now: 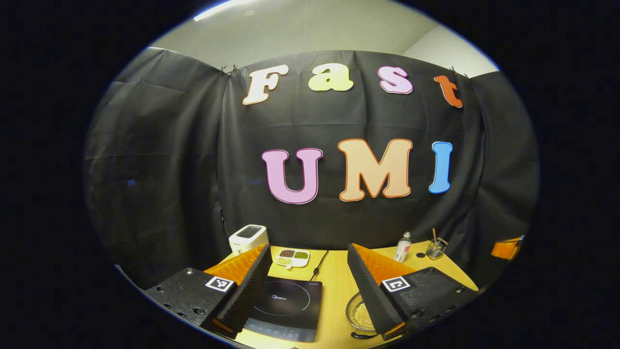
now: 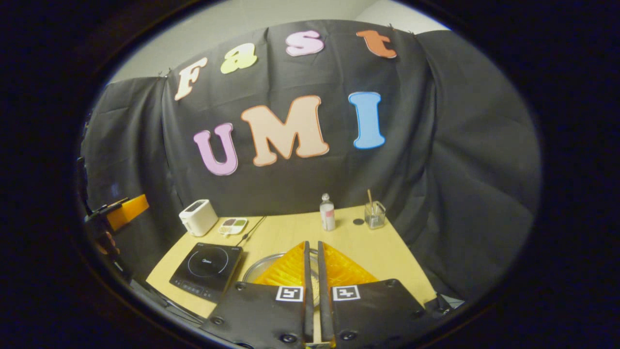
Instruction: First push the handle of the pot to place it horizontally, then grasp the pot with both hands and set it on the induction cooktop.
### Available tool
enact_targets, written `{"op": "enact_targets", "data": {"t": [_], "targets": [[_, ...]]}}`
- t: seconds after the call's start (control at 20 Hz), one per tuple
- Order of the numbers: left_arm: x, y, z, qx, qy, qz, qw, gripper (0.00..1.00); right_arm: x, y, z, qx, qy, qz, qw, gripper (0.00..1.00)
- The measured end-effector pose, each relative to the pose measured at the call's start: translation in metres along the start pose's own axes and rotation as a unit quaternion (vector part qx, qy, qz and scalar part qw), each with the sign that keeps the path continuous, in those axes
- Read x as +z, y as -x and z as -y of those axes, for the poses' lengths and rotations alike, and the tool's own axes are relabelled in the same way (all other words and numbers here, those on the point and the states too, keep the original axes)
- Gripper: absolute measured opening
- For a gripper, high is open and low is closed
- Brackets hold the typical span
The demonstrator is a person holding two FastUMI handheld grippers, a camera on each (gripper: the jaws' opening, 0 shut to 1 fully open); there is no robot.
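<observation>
A black induction cooktop (image 1: 286,305) (image 2: 207,271) lies on the yellow table's left part. To its right sits the metal pot (image 1: 358,312) with pale yellow grains inside; a dark piece (image 1: 362,335) shows at its near edge. My left gripper (image 1: 308,248) hangs open above the table, its fingers spread wide over the cooktop and the pot, whose right part is hidden by one finger. My right gripper (image 2: 313,243) is shut with nothing between its fingers, hovering over the pot, of which only the left rim (image 2: 255,269) shows.
At the table's back stand a white toaster (image 1: 248,237) (image 2: 198,217), a small divided dish (image 1: 292,258) (image 2: 233,225), a bottle (image 1: 402,246) (image 2: 327,212) and a glass with a stick (image 1: 436,248) (image 2: 374,214). A black cord (image 1: 319,265) runs to the cooktop.
</observation>
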State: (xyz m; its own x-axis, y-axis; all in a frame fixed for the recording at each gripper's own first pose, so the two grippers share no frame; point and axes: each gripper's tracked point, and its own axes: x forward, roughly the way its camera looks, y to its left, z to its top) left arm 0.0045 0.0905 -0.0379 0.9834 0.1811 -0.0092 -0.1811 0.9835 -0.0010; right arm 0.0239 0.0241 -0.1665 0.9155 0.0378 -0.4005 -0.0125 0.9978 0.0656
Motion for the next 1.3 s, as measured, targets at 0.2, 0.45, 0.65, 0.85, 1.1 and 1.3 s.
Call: {"op": "enact_targets", "data": {"t": [0.2,0.45,0.65,0.85,1.1,1.3], "targets": [[-0.019,-0.008,-0.018,-0.02,0.007,-0.016,1.0,0.92,-0.068,-0.011,-0.022,-0.016,-0.016,-0.1,0.995,0.0],[-0.034,-0.018,-0.052,-0.022,0.004,-0.028,0.999,0.96,-0.155,-0.022,-0.037,-0.049,-0.063,-0.226,0.971,0.08],[-0.044,-0.024,-0.076,-0.021,-0.003,-0.035,0.999,0.96,-0.222,-0.019,-0.04,-0.086,-0.105,-0.318,0.938,0.08],[-0.058,-0.031,-0.093,-0.023,-0.014,-0.049,0.998,0.96,-0.269,-0.025,-0.036,-0.11,-0.087,-0.374,0.917,0.08],[-0.078,-0.033,-0.101,-0.043,-0.004,-0.071,0.997,0.96,-0.3,-0.037,-0.049,-0.111,-0.068,-0.398,0.908,0.08],[-0.091,-0.036,-0.116,-0.036,-0.009,-0.086,0.996,0.96,-0.307,-0.057,-0.065,-0.108,-0.056,-0.396,0.91,0.08]]}}
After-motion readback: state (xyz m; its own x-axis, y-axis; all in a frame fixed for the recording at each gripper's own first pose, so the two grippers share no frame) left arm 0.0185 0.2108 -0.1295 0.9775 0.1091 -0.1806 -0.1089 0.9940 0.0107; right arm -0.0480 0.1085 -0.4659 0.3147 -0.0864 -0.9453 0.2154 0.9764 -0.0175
